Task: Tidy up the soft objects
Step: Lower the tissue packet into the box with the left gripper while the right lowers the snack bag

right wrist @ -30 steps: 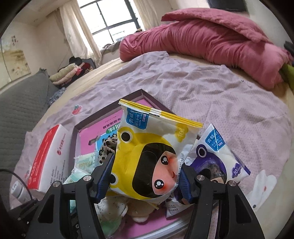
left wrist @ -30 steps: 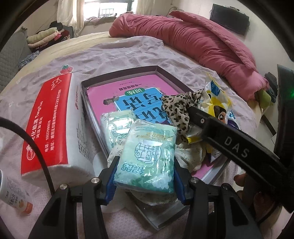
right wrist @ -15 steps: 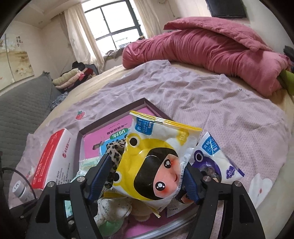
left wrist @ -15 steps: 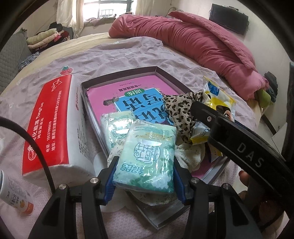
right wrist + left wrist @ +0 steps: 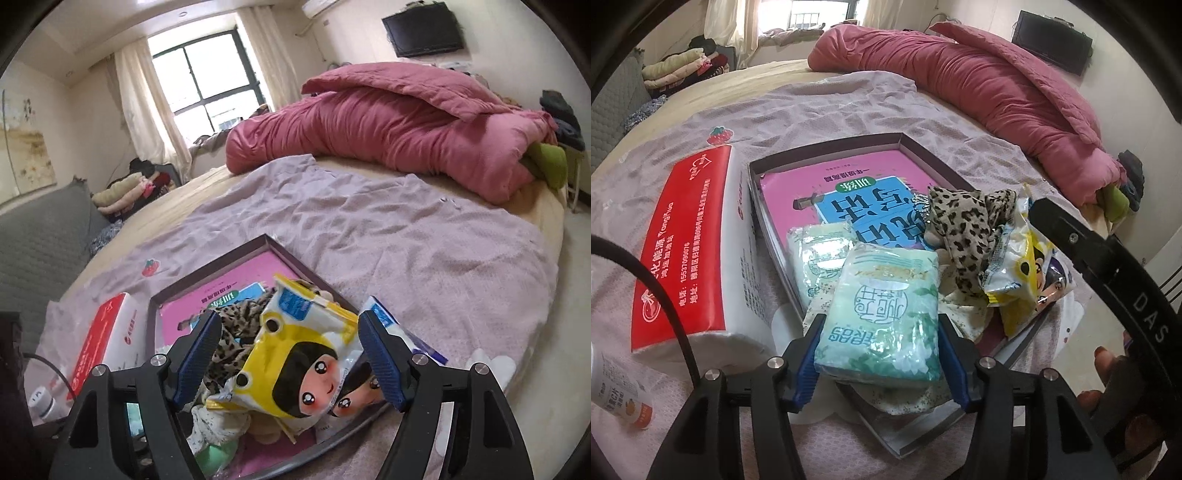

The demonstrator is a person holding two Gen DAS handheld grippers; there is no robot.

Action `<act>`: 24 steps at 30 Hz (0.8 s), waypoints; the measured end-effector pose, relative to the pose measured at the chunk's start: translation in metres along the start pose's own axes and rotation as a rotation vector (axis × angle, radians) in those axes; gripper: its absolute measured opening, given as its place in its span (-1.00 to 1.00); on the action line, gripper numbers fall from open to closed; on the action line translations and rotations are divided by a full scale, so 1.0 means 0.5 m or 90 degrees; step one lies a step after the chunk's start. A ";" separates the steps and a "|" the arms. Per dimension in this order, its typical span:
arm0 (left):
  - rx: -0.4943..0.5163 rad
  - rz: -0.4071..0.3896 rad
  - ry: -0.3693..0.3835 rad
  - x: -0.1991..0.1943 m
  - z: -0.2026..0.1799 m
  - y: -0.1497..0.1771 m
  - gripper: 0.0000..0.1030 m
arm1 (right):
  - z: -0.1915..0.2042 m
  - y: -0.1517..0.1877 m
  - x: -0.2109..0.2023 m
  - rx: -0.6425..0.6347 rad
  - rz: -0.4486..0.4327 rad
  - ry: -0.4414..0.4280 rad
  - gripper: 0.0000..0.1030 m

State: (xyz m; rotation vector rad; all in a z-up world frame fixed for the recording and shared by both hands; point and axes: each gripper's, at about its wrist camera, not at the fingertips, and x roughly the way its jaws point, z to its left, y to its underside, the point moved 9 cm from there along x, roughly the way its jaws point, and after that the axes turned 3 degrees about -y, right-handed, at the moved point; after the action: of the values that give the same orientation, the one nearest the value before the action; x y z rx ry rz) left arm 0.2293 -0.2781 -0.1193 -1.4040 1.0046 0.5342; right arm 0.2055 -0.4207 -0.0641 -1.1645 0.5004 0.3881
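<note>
Nearest the left wrist camera, the left gripper (image 5: 879,354) is squeezing a soft green tissue pack (image 5: 882,314) between its blue pads, over the near edge of a shallow rectangular box lid (image 5: 827,151). A second green pack (image 5: 818,258) is lying just behind it, inside the lid. In the right wrist view, the right gripper (image 5: 291,354) is standing wide open around a glossy yellow cartoon-face packet (image 5: 295,369), its pads not visibly pressing it. The packet is resting on crumpled leopard-print fabric (image 5: 229,339) and a purple packet (image 5: 391,332) in the lid. A pink book (image 5: 827,188) is lining the lid. Left of it, a red and white tissue block (image 5: 687,251) is lying on wrinkled lilac cloth (image 5: 388,229). Farther back, a puffy pink quilt (image 5: 388,125) is heaping across the bed
</note>
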 end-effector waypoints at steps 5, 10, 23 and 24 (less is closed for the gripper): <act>0.001 0.001 -0.001 -0.003 0.000 0.003 0.12 | -0.014 -0.003 -0.011 0.017 -0.009 0.010 0.50; -0.002 -0.005 0.010 -0.013 -0.001 0.002 0.16 | -0.024 -0.010 -0.034 0.018 -0.033 0.029 0.50; -0.016 -0.032 0.020 -0.051 0.000 -0.002 0.19 | -0.032 -0.005 -0.036 0.027 -0.027 0.028 0.50; -0.016 -0.034 0.018 -0.054 0.000 0.000 0.19 | -0.031 -0.006 -0.034 0.026 -0.026 0.026 0.50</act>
State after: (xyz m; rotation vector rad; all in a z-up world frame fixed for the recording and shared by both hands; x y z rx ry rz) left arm 0.2157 -0.2713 -0.0972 -1.4596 0.9839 0.4900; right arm 0.1902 -0.4370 -0.0569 -1.1430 0.5176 0.3179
